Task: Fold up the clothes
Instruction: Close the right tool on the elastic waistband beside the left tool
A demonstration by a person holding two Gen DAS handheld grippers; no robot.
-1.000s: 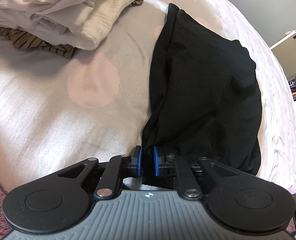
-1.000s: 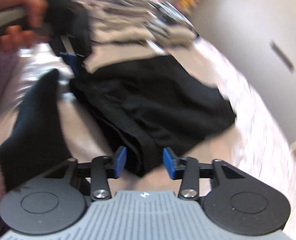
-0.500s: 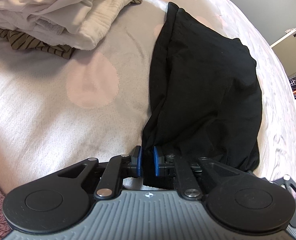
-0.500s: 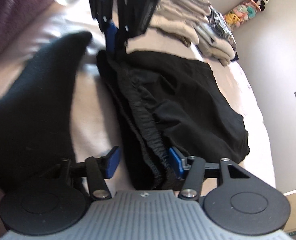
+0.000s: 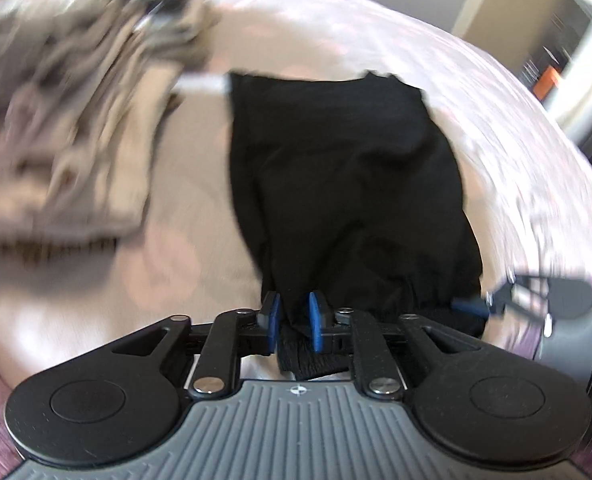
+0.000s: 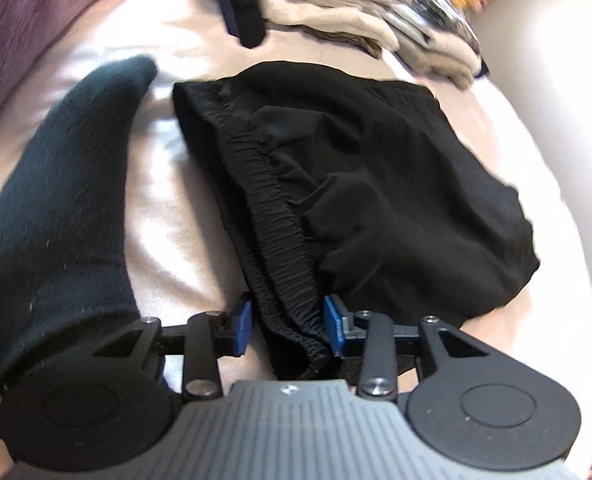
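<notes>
My left wrist camera sits low behind my left gripper (image 5: pixel 291 322), looking forward along the fingers across the bed (image 5: pixel 183 168), very close to the black shorts (image 5: pixel 348 184). It's blurred (the pale clothes pile (image 5: pixel 67 120) smears at upper left). My right wrist camera rides just behind my right gripper (image 6: pixel 287 326), facing the shorts' (image 6: pixel 376 184) waistband from the other end. Both views share the shorts, the pile (image 6: pixel 356 12), and each other: right gripper (image 5: pixel 508 300) at the left view's right edge, left gripper (image 6: pixel 239 8) atop the right's.

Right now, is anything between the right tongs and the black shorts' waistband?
Nothing visible. The waistband of the black shorts already runs between the open right tongs. The dark sock lies off to the side.
</notes>
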